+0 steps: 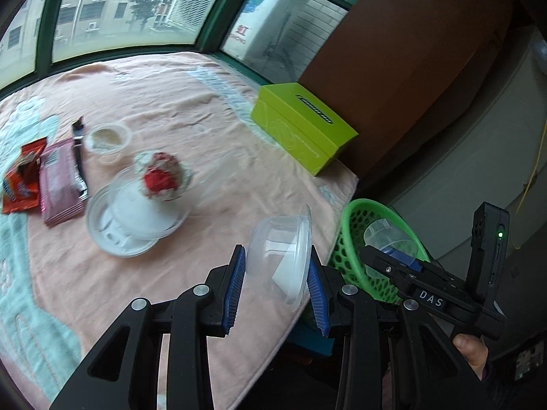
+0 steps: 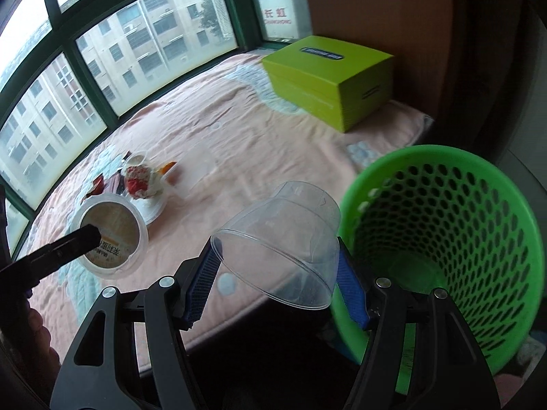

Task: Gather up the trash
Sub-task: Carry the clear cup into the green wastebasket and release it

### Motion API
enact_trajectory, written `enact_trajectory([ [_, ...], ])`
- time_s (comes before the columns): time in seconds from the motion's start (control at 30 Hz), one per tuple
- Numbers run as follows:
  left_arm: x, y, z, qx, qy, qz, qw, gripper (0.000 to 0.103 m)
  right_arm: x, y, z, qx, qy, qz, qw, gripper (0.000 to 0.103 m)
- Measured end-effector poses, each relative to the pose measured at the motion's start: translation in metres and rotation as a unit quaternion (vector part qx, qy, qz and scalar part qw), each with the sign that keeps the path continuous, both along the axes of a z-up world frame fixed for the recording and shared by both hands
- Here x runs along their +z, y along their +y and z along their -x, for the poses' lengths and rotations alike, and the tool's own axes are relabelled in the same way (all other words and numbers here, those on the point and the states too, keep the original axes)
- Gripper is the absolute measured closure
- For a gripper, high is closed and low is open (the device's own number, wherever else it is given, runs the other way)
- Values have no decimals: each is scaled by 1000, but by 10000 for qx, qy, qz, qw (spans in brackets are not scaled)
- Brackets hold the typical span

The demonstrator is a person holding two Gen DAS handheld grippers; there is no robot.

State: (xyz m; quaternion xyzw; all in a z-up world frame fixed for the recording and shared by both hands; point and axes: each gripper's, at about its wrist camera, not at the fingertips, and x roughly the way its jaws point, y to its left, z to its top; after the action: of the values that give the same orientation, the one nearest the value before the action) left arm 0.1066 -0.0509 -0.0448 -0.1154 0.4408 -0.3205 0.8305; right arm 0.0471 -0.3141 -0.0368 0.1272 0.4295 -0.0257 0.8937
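My left gripper is shut on a shallow clear plastic tub, held on edge above the pink blanket near the table's edge. In the right wrist view that tub shows a brown label, with a black finger of the left gripper across it. My right gripper is shut on a clear plastic cup, tilted, just left of the green mesh basket. From the left wrist view the right gripper and its cup hang over the basket.
On the blanket lie a crumpled red-and-white wrapper, white lids, a small clear cup, a pink packet and an orange packet. A lime-green box stands at the far right. Windows lie behind.
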Motion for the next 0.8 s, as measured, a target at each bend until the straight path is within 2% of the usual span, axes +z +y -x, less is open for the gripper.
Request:
enact_trajectory([
  [0.67, 23, -115, -2, -1016, -170, -90, 9946, 68, -15, -94, 48, -1023, 184, -61, 9946, 38],
  [0.8, 24, -137, -1, -1213, -179, -113, 9924, 68, -14, -107, 57, -1199, 144, -87, 9926, 34],
])
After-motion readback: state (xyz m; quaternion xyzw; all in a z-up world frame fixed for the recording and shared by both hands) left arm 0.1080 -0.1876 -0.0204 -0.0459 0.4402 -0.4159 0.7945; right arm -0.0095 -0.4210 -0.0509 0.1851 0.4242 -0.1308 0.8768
